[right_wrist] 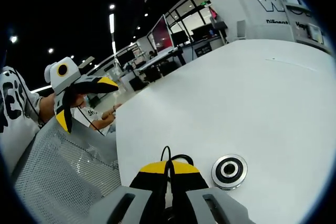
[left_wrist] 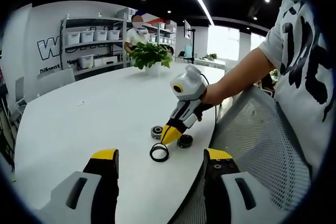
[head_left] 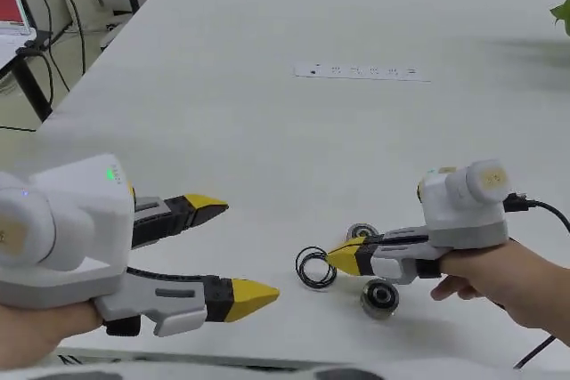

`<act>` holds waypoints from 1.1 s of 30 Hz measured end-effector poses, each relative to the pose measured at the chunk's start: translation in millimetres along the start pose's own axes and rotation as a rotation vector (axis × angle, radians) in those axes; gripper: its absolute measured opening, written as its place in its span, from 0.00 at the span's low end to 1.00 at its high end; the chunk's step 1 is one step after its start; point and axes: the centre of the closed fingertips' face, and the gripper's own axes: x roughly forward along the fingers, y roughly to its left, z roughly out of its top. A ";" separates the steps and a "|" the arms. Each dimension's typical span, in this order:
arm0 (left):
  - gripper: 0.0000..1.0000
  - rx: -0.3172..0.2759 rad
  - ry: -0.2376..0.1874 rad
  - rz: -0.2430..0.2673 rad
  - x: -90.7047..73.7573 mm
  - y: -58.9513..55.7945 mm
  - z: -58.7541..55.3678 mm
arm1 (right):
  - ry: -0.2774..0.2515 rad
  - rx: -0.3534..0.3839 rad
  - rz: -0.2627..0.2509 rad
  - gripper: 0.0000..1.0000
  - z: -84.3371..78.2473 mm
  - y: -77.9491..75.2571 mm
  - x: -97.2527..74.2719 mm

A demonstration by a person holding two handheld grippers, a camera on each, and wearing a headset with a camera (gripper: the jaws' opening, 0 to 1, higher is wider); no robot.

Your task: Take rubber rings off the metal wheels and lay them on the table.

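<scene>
Now the right gripper (head_left: 335, 258) jaws pinch a rubber ring (head_left: 312, 269) at bottom middle; the left gripper (head_left: 248, 249) jaws are spread.

worktop (head_left: 223, 113): smooth matt white | metal wheels (head_left: 380, 297): shiny bare metal | rubber rings (head_left: 313, 269): dull black rubber | left gripper (head_left: 242, 248): matt grey-white plastic

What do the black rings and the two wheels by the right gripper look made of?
Rings: thin, matte black loops lying out of round, which suits soft rubber. The right gripper has its jaws shut on a strand. Wheels: the silvery rim has a sheen, so likely metal. The dark band round the pale hub could be rubber or plastic.
</scene>
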 end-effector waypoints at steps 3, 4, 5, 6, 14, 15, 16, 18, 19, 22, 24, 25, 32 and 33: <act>0.63 -0.006 0.001 0.008 -1.4 1.3 -1.2 | 0.009 0.014 -0.018 0.00 -2.4 -5.0 1.2; 0.63 -0.008 0.000 0.010 -1.7 1.5 -1.3 | 0.011 0.019 -0.022 0.00 -3.0 -6.5 1.3; 0.63 -0.009 -0.001 0.011 -2.2 1.6 -1.3 | 0.015 0.021 -0.030 0.00 -4.1 -8.3 1.3; 0.63 -0.009 -0.002 0.013 -2.5 1.7 -1.2 | 0.017 0.019 -0.034 0.00 -4.7 -8.8 1.2; 0.62 -0.012 0.004 0.023 -3.2 2.7 -1.3 | 0.025 0.019 -0.061 0.00 -7.7 -13.5 0.9; 0.62 -0.009 0.006 0.024 -3.2 2.6 -1.1 | 0.026 0.019 -0.063 0.01 -8.1 -14.0 0.8; 0.62 -0.009 0.006 0.023 -3.2 2.4 -0.8 | 0.027 0.023 -0.068 0.02 -9.0 -15.4 0.7; 0.62 -0.011 0.004 0.023 -3.0 2.2 -0.2 | 0.037 0.029 -0.076 0.02 -12.0 -18.1 0.7; 0.62 -0.011 0.004 0.023 -2.7 2.6 -0.5 | 0.040 0.024 -0.080 0.02 -12.8 -18.9 0.6; 0.62 -0.010 0.007 0.025 -2.2 2.2 -0.5 | 0.043 0.014 -0.087 0.04 -13.6 -20.9 -0.4; 0.61 -0.011 0.010 0.025 -2.2 1.7 -0.7 | 0.036 0.012 -0.087 0.05 -11.9 -20.7 -2.5; 0.61 -0.008 0.010 0.026 -2.5 1.2 -0.1 | 0.033 0.013 -0.086 0.06 -10.7 -20.5 -3.6; 0.61 -0.002 0.007 0.034 -4.5 0.4 4.5 | -0.022 0.014 -0.086 0.10 6.1 -16.0 -16.3; 0.61 -0.001 0.006 0.035 -4.7 0.5 5.1 | -0.033 0.010 -0.084 0.10 9.8 -14.5 -19.0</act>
